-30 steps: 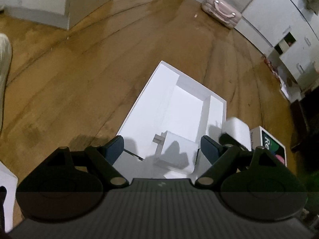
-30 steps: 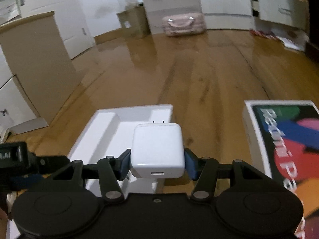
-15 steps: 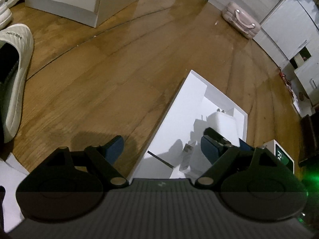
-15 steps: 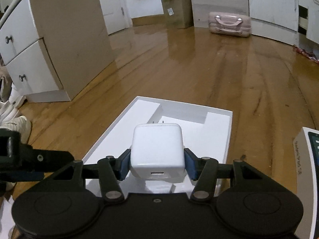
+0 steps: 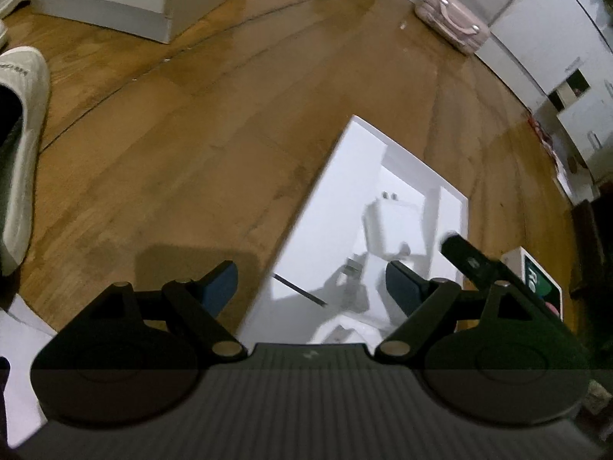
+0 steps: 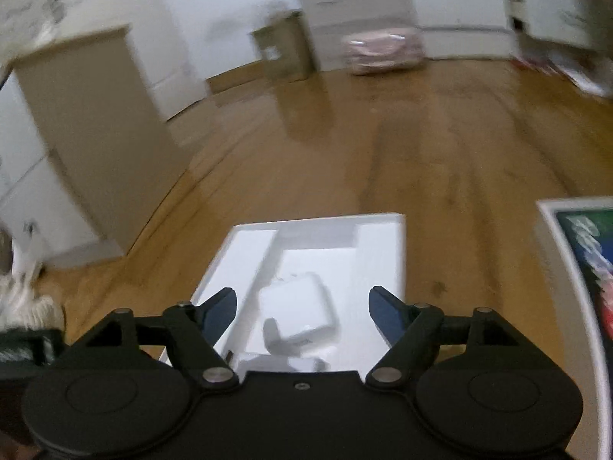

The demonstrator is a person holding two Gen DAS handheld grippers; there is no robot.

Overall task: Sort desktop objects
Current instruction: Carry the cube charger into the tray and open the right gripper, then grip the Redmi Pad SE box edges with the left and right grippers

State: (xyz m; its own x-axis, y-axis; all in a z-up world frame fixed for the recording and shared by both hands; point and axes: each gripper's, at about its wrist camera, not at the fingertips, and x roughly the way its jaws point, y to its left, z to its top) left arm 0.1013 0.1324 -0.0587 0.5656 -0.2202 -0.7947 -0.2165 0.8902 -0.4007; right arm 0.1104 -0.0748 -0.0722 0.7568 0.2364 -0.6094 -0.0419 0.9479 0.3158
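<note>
A white charger block (image 6: 299, 308) lies in the recess of the open white box tray (image 6: 383, 253) on the wooden floor. My right gripper (image 6: 302, 308) hovers just above it, its jaws opening, pads clear of the block on both sides. In the left wrist view the same charger (image 5: 392, 226) rests in the tray (image 5: 325, 207), with a cable plug (image 5: 354, 266) near it. My left gripper (image 5: 310, 287) stands open over the tray's near edge, holding nothing. One black finger of the right gripper (image 5: 465, 255) shows beside the charger.
A printed tablet box (image 6: 582, 264) lies right of the tray, also seen as a box corner (image 5: 536, 272). A white shoe (image 5: 21, 145) lies far left. A cabinet (image 6: 72, 161), a cardboard box (image 6: 283, 50) and a pink case (image 6: 383, 51) stand farther back.
The right gripper let go of the charger, which now lies in the tray. Its fingers have spread wide. The left gripper has barely shifted.
</note>
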